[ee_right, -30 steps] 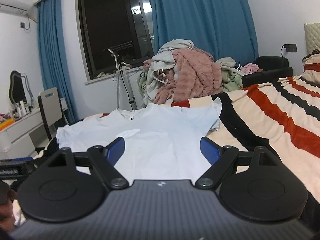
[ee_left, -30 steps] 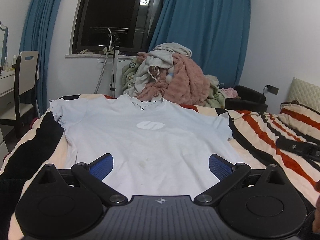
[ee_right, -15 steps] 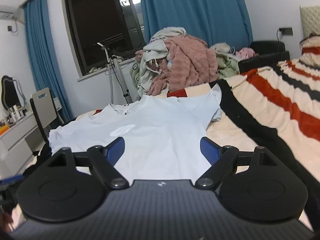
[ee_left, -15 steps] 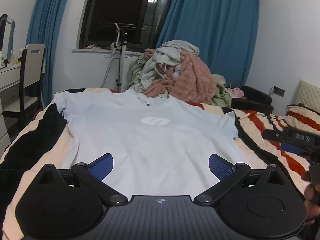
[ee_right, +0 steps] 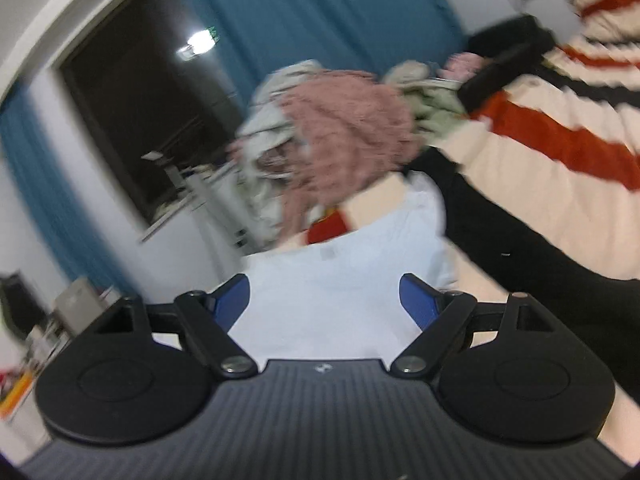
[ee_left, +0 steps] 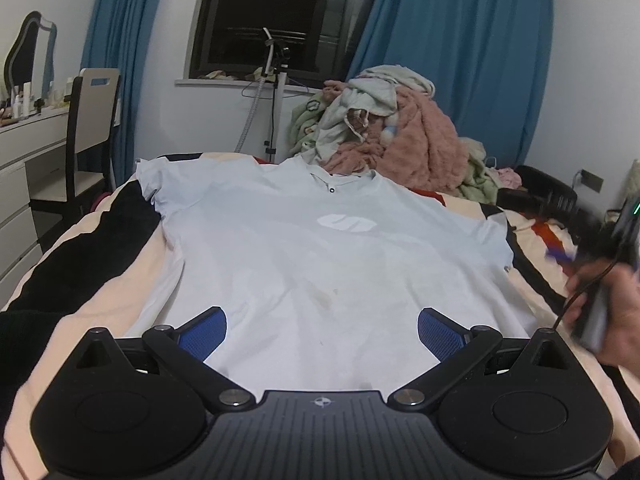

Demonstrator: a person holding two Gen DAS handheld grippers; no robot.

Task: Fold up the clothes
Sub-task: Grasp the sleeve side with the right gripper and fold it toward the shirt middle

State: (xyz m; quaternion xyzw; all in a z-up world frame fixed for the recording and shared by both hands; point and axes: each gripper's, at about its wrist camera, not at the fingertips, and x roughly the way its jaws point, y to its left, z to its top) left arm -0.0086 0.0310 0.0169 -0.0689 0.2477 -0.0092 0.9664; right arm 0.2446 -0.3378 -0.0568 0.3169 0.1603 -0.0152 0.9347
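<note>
A pale blue T-shirt with a white chest logo lies spread flat, front up, on the striped bedspread, collar at the far end. My left gripper hovers open over the shirt's near hem, nothing between its blue pads. In the blurred, tilted right wrist view my right gripper is open above the shirt near its right sleeve, holding nothing. The right gripper's body and the hand that carries it show at the right edge of the left wrist view.
A heap of clothes with a pink fluffy blanket sits beyond the bed's far end. A garment steamer stand is by the dark window. A chair and white dresser stand at the left, a black armchair at the right.
My right gripper swung fast toward the shirt's right side and rolled, so its view is now tilted and blurred. The left gripper dipped slightly toward the hem. Both stayed open.
</note>
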